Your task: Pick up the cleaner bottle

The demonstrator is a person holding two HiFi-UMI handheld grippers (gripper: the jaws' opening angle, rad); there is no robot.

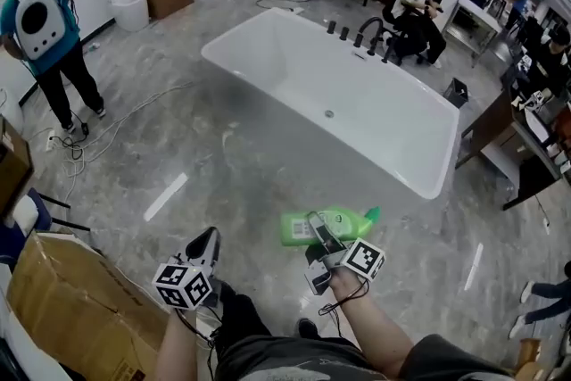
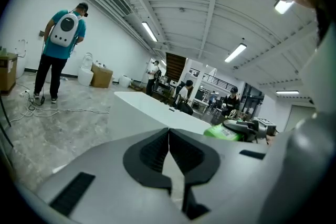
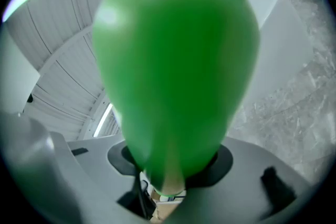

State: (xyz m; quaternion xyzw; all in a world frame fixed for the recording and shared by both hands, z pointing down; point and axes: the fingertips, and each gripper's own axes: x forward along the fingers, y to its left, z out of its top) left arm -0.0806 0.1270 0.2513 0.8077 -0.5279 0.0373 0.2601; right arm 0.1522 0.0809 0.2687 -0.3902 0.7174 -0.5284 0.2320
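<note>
My right gripper [image 1: 321, 232] pinches the green cleaner bottle [image 1: 350, 222], held off the floor [image 1: 223, 161] at lower centre, so the pickup looks done. My left gripper [image 2: 169, 135] is pressed together, empty.

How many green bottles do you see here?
1: the green bottle is clamped in the right gripper, in front of the white bathtub; others could be hidden.

A white bathtub [image 1: 375, 116] stands on the grey floor [image 1: 169, 147], a cardboard box [image 1: 71, 303] at lower left.
</note>
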